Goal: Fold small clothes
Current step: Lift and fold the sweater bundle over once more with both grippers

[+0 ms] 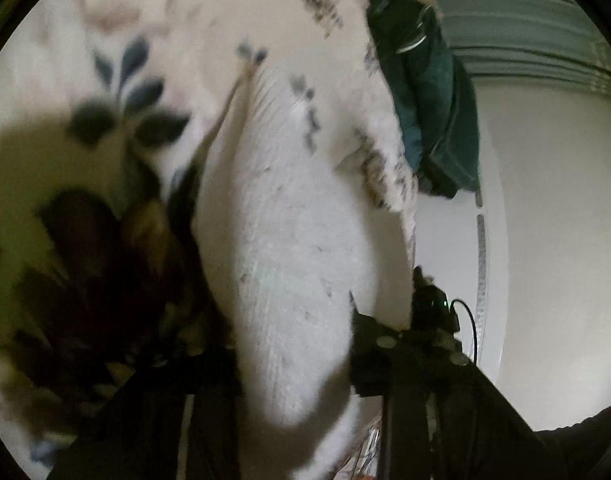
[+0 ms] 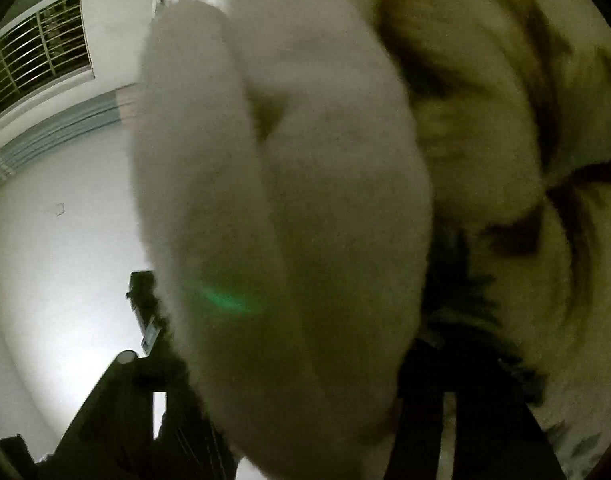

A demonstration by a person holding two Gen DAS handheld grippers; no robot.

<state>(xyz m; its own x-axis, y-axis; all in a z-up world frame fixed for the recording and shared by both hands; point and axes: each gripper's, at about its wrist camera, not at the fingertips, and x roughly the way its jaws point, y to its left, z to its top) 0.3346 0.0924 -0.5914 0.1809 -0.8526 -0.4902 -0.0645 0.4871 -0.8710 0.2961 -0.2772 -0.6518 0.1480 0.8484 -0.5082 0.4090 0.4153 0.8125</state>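
Note:
A white fuzzy small garment [image 1: 297, 248] hangs between my left gripper's [image 1: 293, 392] dark fingers [image 1: 369, 352]; the jaws are shut on its lower edge and hold it up above the flower-print bedspread [image 1: 117, 68]. In the right wrist view the same white garment [image 2: 289, 208] fills the middle, blurred and very close. My right gripper [image 2: 289, 400] is shut on it too; its dark fingers [image 2: 421, 400] flank the cloth at the bottom. The fingertips of both grippers are hidden by the cloth.
A dark teal garment [image 1: 429, 96] lies at the bedspread's far edge. Beyond it are a white wall [image 1: 553, 240] and a blue-grey curtain [image 1: 517, 28]. A barred window [image 2: 37, 52] shows at upper left in the right wrist view. The bedspread [image 2: 505, 112] has dark flower prints.

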